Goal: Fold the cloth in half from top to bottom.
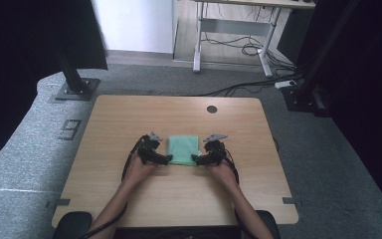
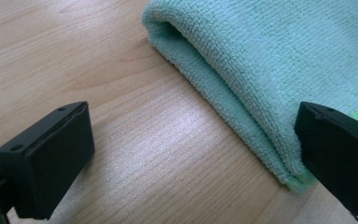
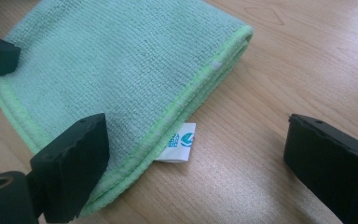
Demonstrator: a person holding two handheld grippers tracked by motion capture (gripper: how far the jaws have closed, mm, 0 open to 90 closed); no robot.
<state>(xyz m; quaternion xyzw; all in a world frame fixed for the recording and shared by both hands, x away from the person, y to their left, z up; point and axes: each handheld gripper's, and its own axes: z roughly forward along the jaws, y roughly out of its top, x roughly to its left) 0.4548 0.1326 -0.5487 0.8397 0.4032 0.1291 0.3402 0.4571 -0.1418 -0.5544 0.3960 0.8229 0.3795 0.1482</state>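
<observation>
- A folded green cloth (image 1: 183, 150) lies flat near the middle of the wooden table (image 1: 129, 114), between the two grippers.
- The left gripper (image 1: 167, 159) sits at the cloth's left near corner, its jaws wide apart; one is over bare wood, the other at the folded edge.
- The right gripper (image 1: 195, 160) is at the right near corner, jaws also apart, straddling the hemmed edge.
- A small white label (image 3: 179, 143) pokes out from under that hem.
</observation>
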